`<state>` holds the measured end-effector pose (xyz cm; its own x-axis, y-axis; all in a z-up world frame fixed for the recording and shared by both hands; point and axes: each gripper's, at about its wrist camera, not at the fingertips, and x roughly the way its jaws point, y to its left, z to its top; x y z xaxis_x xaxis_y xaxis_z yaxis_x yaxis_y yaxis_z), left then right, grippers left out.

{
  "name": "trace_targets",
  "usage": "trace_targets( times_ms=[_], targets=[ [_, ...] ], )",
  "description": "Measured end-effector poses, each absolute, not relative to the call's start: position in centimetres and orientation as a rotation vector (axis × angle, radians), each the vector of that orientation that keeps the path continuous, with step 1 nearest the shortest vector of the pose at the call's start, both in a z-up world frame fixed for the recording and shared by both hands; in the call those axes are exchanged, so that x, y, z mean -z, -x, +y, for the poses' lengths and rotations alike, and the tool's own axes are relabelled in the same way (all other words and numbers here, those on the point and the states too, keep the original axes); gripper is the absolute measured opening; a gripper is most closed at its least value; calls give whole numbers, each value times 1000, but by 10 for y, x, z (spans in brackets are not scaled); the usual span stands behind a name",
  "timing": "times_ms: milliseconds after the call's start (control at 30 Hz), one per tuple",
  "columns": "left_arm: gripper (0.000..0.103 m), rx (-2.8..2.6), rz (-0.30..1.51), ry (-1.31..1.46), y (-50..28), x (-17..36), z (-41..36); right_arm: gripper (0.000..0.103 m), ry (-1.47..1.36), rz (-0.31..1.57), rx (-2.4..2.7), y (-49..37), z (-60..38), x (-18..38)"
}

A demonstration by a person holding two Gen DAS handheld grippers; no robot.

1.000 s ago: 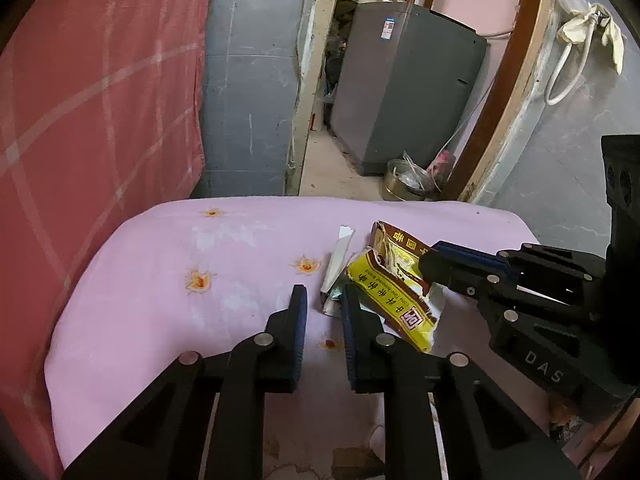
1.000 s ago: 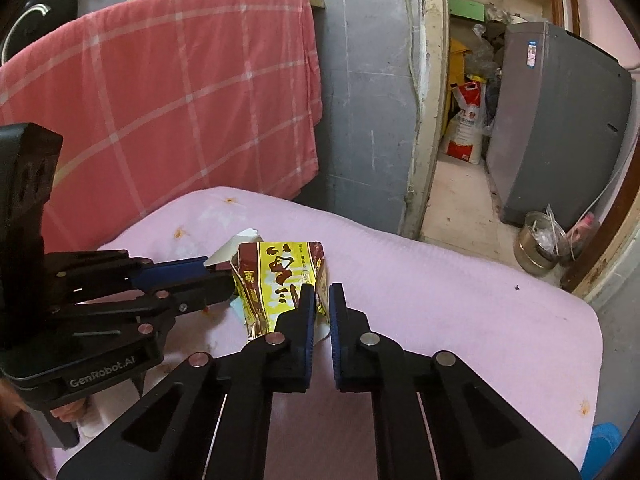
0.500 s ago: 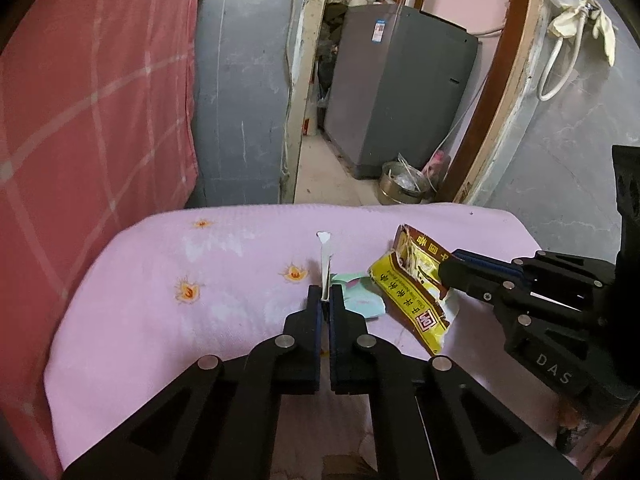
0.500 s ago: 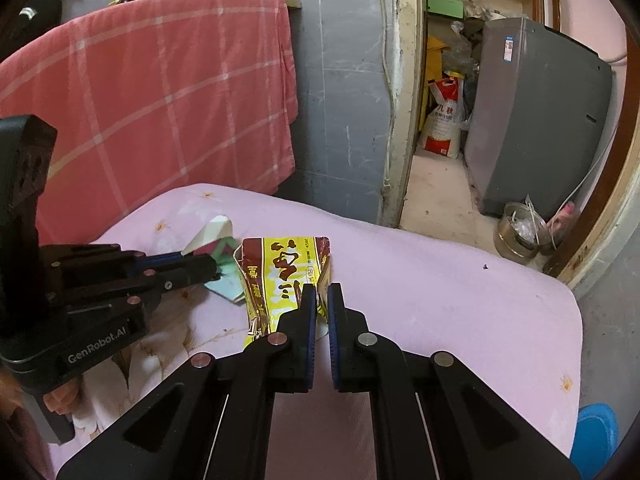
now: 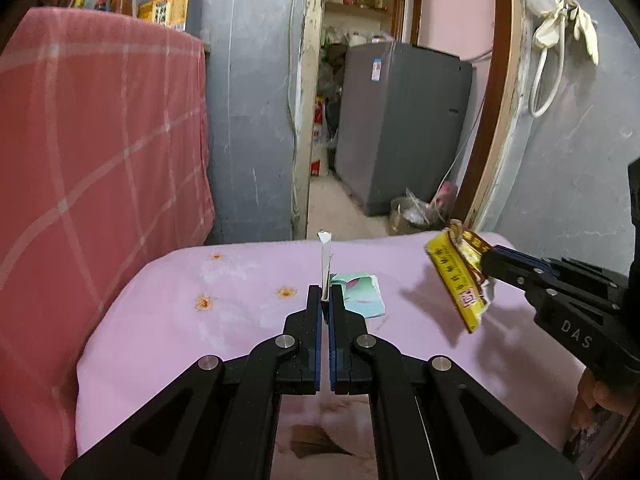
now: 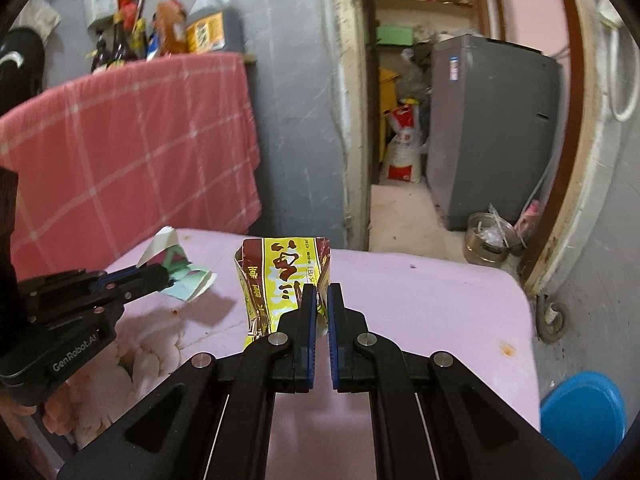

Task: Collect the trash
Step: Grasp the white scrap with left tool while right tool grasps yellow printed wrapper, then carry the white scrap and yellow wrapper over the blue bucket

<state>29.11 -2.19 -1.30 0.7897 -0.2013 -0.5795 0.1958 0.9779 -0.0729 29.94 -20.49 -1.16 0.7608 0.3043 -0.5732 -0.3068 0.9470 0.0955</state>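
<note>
Left wrist view: your left gripper (image 5: 325,300) pinches the torn paper scrap (image 5: 362,295), the right gripper (image 6: 318,300) the yellow snack wrapper (image 6: 282,276); keep both jaws pressed together while lifting clear of the pink-covered tabletop (image 5: 160,320).

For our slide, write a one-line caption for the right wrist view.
Right tool grips a yellow snack wrapper above the pink cloth; left tool holds torn paper.

Pink tabletop (image 6: 440,304) right half bare; red cloth (image 5: 100,160) blocks left.

- The left black two-finger gripper (image 5: 325,300) angles downward, its jaws clamped on a thin white-and-green paper scrap (image 5: 325,266).
- The right black two-finger gripper (image 6: 319,300) angles downward too, jaws pinching a yellow-and-maroon crumpled snack wrapper (image 6: 280,276).
</note>
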Motion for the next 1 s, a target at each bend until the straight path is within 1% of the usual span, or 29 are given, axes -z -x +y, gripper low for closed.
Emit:
trace_targets(
  times_ms=[200,467,700,1000],
  targets=[
    [1,244,529,55,-271,0,-34,4,-49,536,-274,-274,-233,-4],
    [1,259,430,49,-245,-17,-60,4,-59,478,-212,-244,-260,-14],
    [1,304,384,101,-230,-27,-76,4,-74,416,-135,-216,-286,-23],
    [1,379,349,139,-208,-37,-121,4,-83,349,-15,-182,-331,-35]
  ],
)
